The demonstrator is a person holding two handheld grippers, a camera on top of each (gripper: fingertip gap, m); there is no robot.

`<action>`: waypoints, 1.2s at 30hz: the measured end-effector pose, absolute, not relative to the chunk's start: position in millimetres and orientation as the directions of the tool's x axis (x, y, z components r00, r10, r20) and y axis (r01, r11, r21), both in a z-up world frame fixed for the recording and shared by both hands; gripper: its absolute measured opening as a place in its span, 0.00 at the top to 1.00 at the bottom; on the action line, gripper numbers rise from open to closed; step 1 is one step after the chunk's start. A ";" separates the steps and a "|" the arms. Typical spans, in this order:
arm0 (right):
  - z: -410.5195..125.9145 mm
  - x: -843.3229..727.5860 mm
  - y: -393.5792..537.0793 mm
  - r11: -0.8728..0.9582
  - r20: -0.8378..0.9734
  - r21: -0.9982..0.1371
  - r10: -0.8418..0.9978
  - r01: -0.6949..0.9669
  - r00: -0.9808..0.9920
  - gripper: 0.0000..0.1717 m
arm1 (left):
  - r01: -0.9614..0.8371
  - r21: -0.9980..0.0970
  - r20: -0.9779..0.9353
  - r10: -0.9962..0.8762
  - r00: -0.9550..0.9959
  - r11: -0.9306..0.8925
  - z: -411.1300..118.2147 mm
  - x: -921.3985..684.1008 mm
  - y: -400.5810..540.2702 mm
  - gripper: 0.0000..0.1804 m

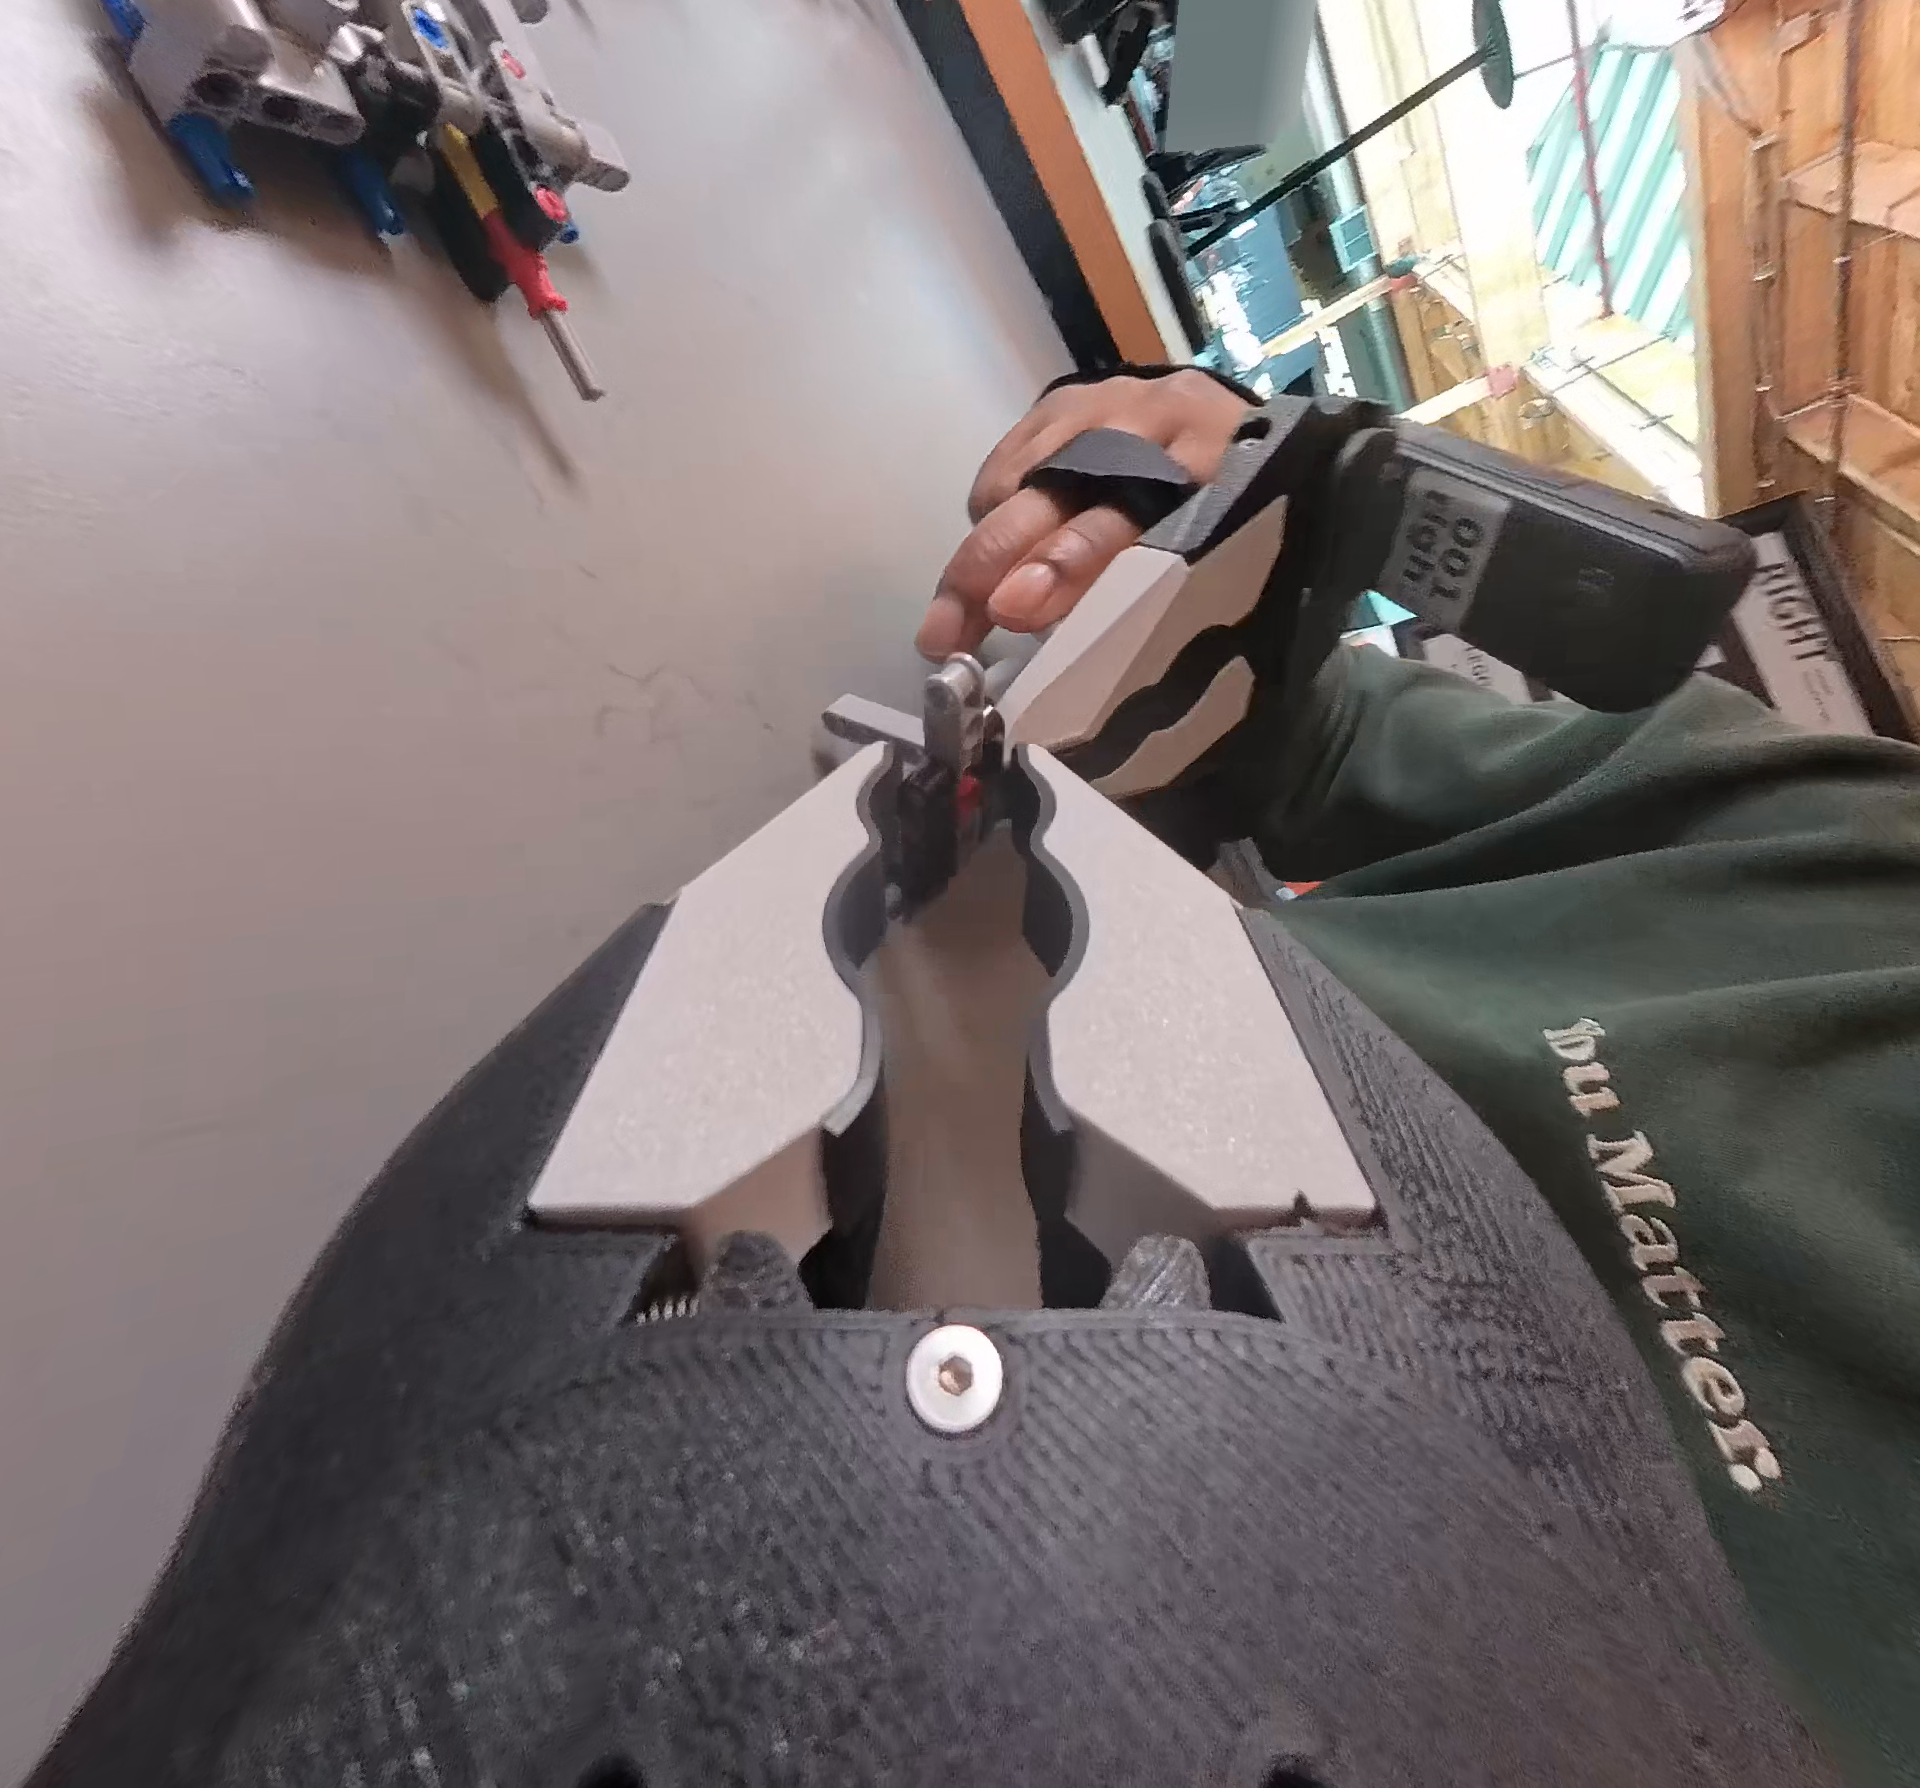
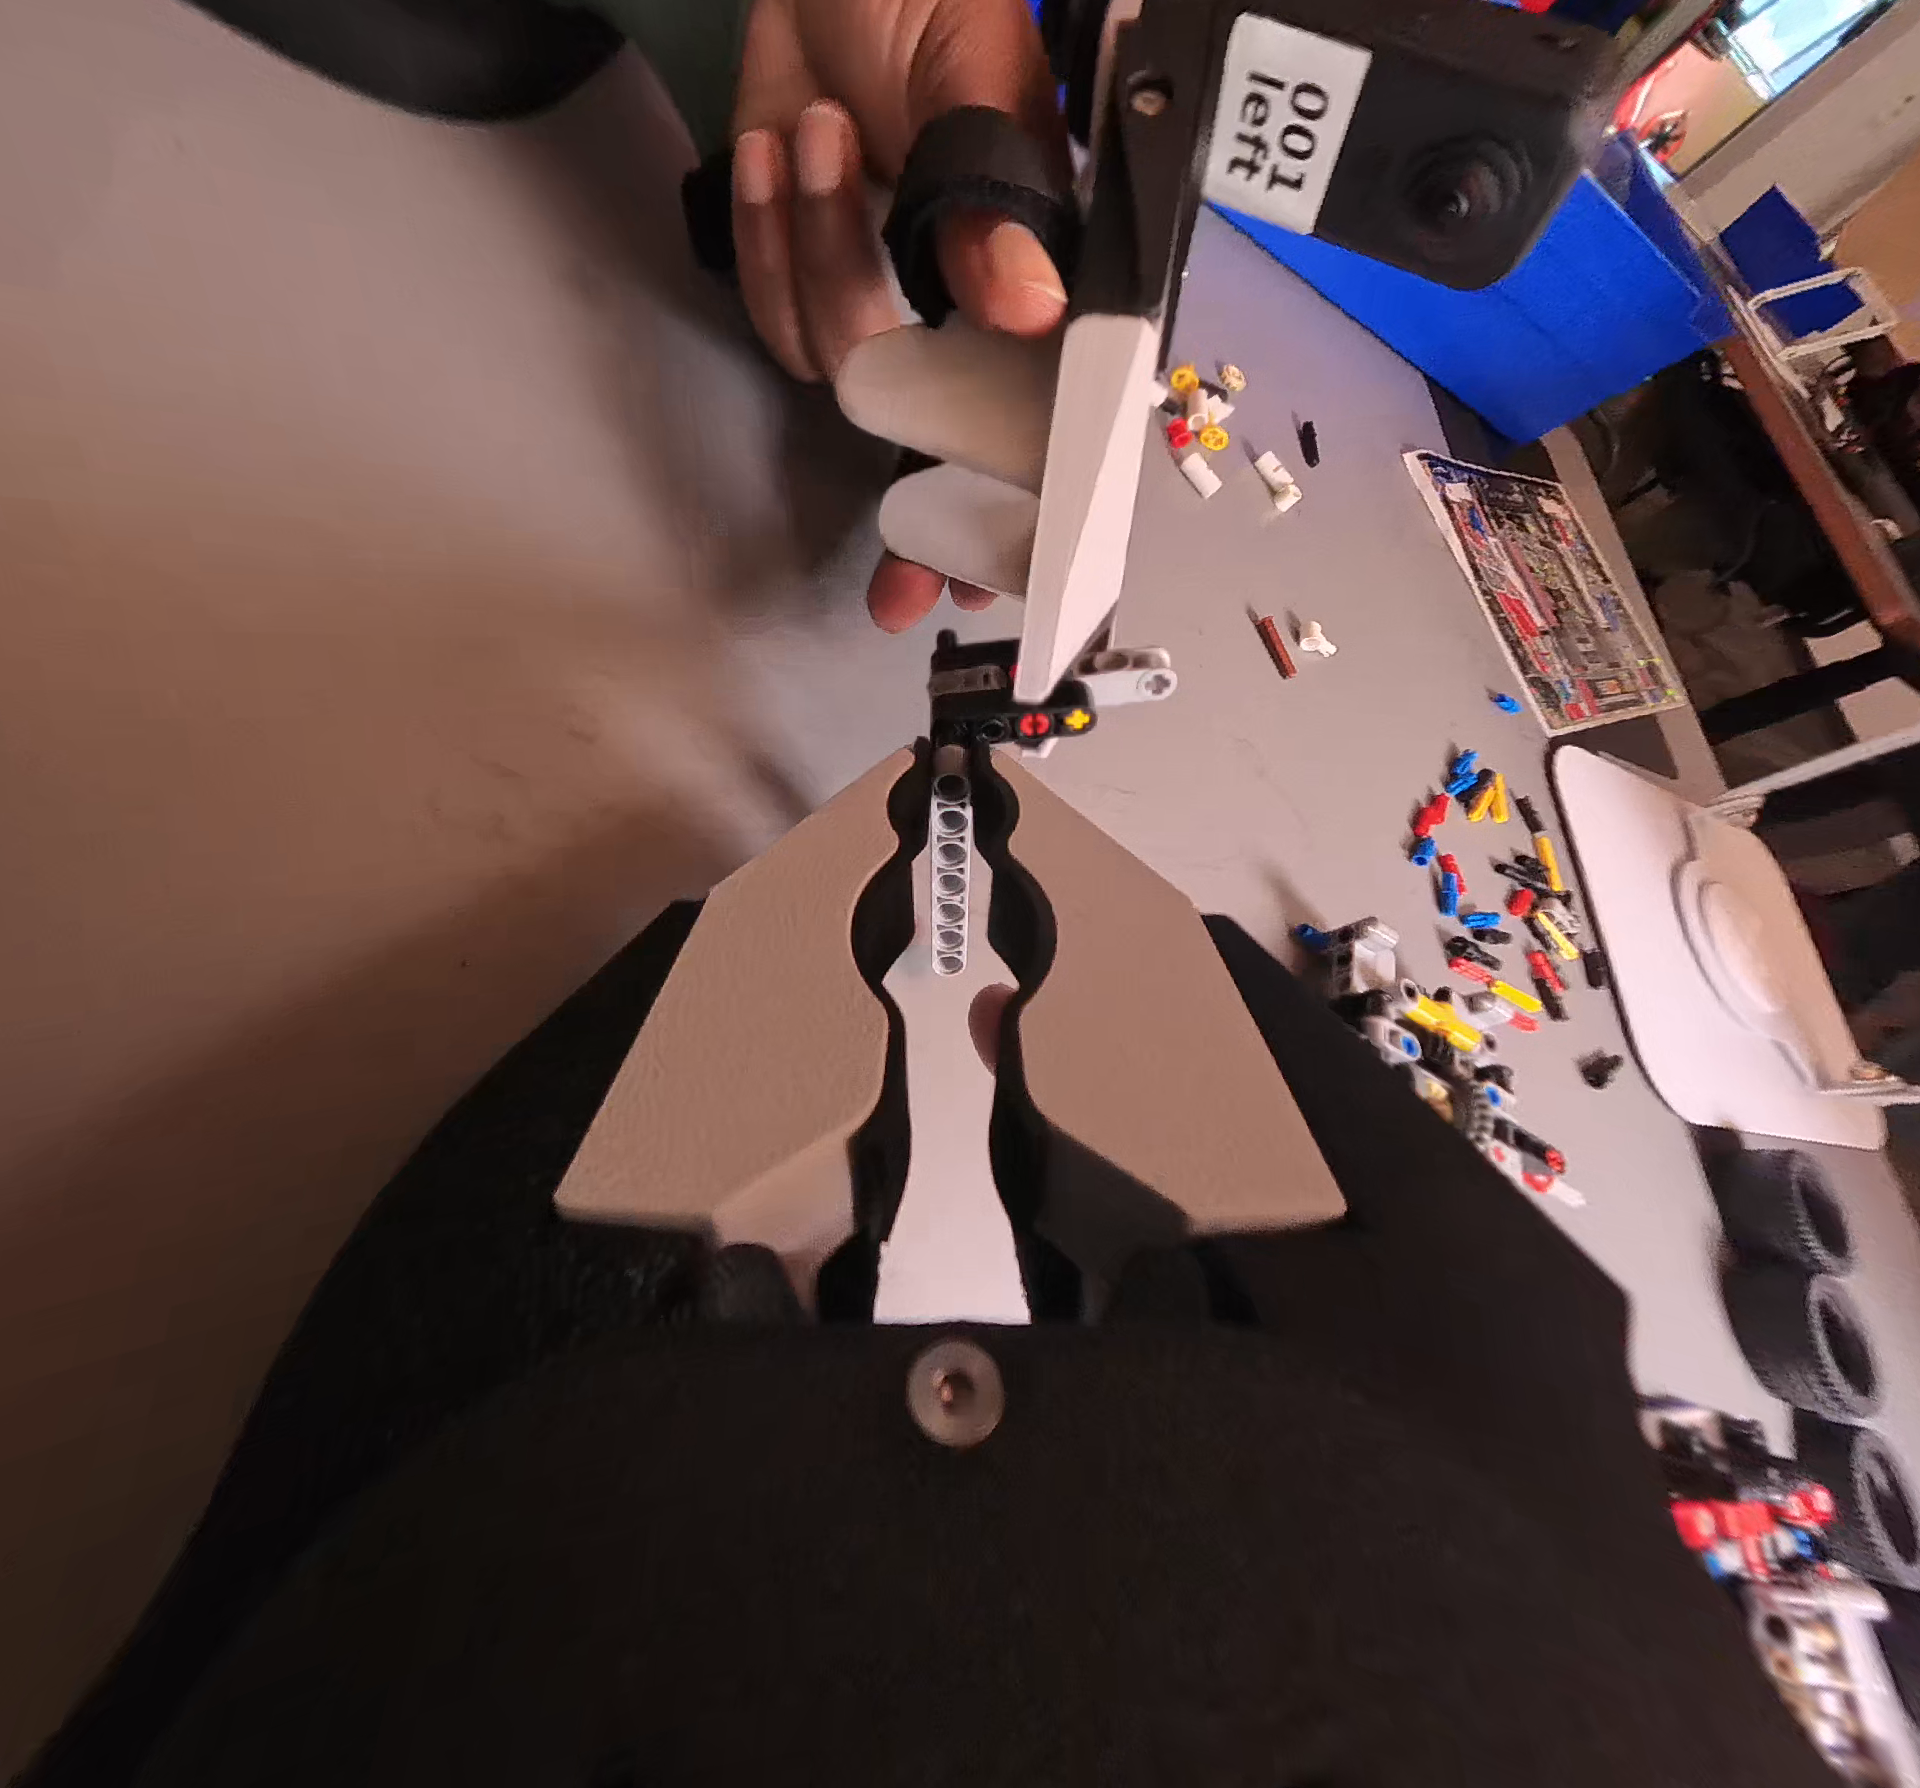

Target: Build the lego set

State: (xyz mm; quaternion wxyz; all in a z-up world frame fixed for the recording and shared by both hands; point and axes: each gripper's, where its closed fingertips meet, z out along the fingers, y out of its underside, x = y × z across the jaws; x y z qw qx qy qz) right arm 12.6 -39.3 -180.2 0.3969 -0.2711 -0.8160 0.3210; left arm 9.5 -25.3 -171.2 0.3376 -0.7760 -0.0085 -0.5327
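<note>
My left gripper is shut on a small black brick assembly that carries a red pin. In the right wrist view the left gripper comes down from above and pinches the same black assembly, which shows red and yellow pin ends. My right gripper is shut on a long light grey beam with holes, whose far end meets the black assembly. In the left wrist view the right gripper holds that grey beam just beyond my left fingertips. Both are held above the grey table.
A partly built model lies at the table's far left. In the right wrist view, loose coloured pins, a small sub-assembly, an instruction booklet, a white tray, black tyres and a blue bin lie to the right. My two grippers' fingertips are within a few centimetres of each other.
</note>
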 end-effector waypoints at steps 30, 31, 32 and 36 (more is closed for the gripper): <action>-185.6 22.2 -52.2 0.711 0.545 -0.699 0.594 0.070 -0.592 0.97 | 0.126 -0.656 0.700 -0.537 0.471 -0.744 -174.7 26.4 -45.9 0.97; -188.1 22.6 -53.4 0.719 0.546 -0.692 0.585 0.071 -0.599 0.97 | 0.107 -0.656 0.692 -0.540 0.479 -0.747 -177.2 27.5 -47.0 0.97; -189.4 22.7 -54.2 0.723 0.549 -0.687 0.580 0.071 -0.602 0.97 | 0.094 -0.659 0.684 -0.543 0.486 -0.746 -178.7 28.0 -47.7 0.97; -191.4 23.5 -54.6 0.728 0.546 -0.681 0.575 0.076 -0.609 0.97 | 0.058 -0.675 0.653 -0.558 0.512 -0.736 -181.2 27.9 -48.9 0.97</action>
